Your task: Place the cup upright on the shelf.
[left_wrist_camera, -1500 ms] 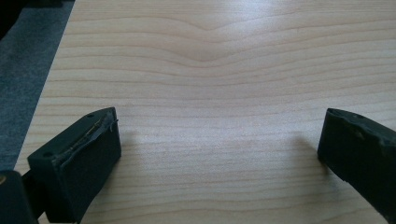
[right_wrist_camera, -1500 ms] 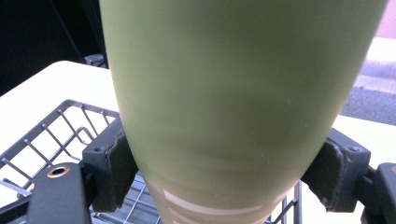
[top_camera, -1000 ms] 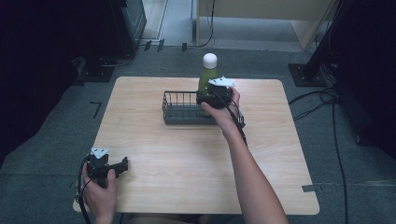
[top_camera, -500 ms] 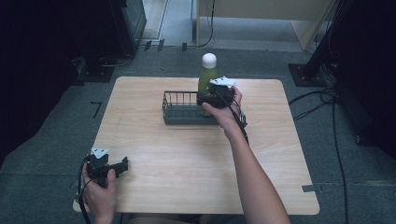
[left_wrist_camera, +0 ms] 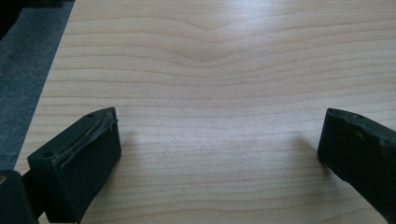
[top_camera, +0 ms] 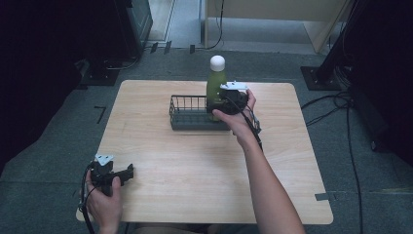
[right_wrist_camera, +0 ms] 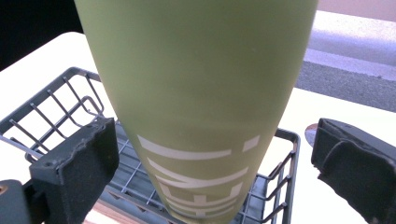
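A green bottle (top_camera: 215,83) with a white cap stands upright in the right end of a dark wire basket (top_camera: 187,112) at the back of the wooden table (top_camera: 195,161). My right gripper (top_camera: 216,105) reaches it from the right. In the right gripper view the bottle (right_wrist_camera: 196,93) fills the space between the two jaws, with a gap on each side; the jaws have just been opening and the pads (right_wrist_camera: 88,144) no longer press on it. My left gripper (top_camera: 127,171) rests near the table's front left corner, open (left_wrist_camera: 219,140) over bare wood.
The basket (right_wrist_camera: 56,102) holds nothing else that I can see. Dark equipment stands and cables lie on the grey floor around the table. Bare wood stretches between the two hands.
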{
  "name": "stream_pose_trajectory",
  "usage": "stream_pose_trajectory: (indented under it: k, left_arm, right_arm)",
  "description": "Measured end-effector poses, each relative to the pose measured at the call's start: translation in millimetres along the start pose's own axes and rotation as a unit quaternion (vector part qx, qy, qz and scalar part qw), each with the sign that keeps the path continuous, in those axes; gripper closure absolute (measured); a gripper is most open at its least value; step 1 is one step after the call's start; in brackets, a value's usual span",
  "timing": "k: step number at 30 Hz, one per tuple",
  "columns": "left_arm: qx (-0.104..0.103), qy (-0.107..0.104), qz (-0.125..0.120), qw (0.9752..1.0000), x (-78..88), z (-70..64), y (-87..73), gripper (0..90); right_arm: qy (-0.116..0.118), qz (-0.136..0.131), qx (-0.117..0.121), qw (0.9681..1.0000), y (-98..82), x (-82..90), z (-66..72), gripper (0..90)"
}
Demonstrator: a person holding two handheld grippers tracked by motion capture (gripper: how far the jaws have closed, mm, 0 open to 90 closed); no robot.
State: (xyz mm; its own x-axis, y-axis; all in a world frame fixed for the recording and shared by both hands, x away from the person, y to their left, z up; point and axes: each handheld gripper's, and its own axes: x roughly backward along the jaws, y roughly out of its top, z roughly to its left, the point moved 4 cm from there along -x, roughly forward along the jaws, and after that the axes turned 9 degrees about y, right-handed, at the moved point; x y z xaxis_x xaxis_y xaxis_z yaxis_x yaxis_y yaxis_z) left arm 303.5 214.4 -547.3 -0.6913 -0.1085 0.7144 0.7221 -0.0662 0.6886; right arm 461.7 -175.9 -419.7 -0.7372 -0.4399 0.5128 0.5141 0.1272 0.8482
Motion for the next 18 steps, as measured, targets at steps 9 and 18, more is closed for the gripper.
stream_pose_trajectory:
  k: [9, 18]
  left_arm:
    - [0.000, 0.000, 0.000, 1.0000, 0.0, 0.0, 0.0, 0.0]
    - [0.000, 0.000, 0.000, 1.0000, 0.0, 0.0, 0.0, 0.0]
  right_arm:
    - [0.012, -0.001, 0.007, 0.9999, -7.3, 7.2, 2.5, 0.0]
    - [0.015, -0.011, 0.008, 0.9998, -22.4, 27.3, -1.7, 0.0]
